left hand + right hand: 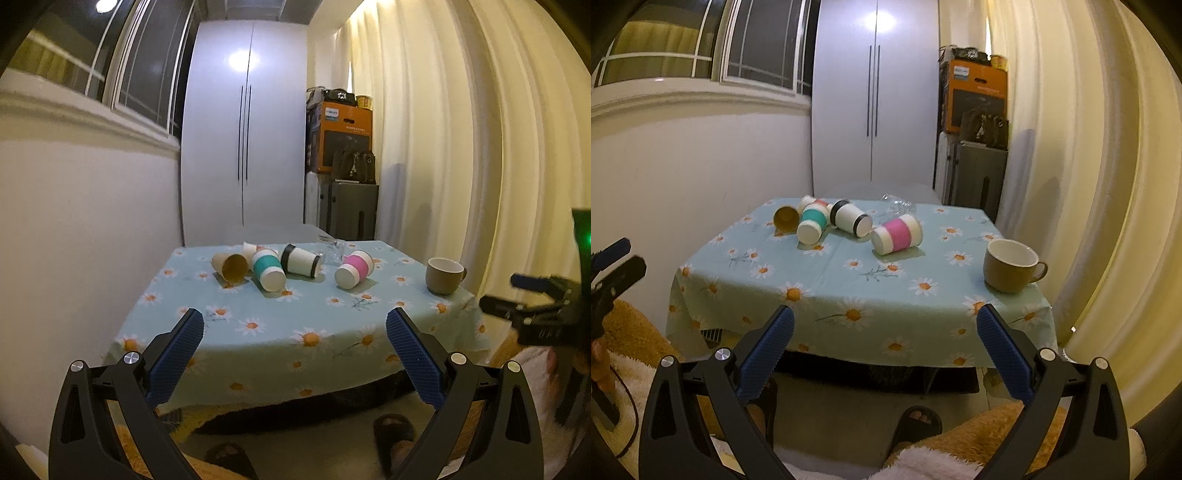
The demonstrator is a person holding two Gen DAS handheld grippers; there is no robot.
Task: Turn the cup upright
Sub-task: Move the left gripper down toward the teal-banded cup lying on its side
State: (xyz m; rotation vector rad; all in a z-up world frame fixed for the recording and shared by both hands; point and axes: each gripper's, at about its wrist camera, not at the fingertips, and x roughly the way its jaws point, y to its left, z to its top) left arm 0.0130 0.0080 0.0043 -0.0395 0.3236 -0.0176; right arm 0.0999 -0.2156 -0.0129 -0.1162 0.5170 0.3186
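Several paper cups lie on their sides on the daisy tablecloth (266,332): a plain tan cup (229,266), a teal-sleeved cup (269,270), a black-banded white cup (300,260) and a pink-sleeved cup (354,270). The right wrist view shows them too: tan (786,218), teal (812,223), black-banded (849,218), pink (897,234). A brown mug (444,276) (1012,266) stands upright at the right. My left gripper (294,325) and right gripper (885,325) are both open and empty, held short of the table's near edge.
A clear glass (334,251) lies behind the cups. A white wardrobe (243,129), stacked boxes (341,140) and curtains (461,147) stand beyond the table. Sandalled feet (918,424) and a fluffy rug (979,443) are below the grippers.
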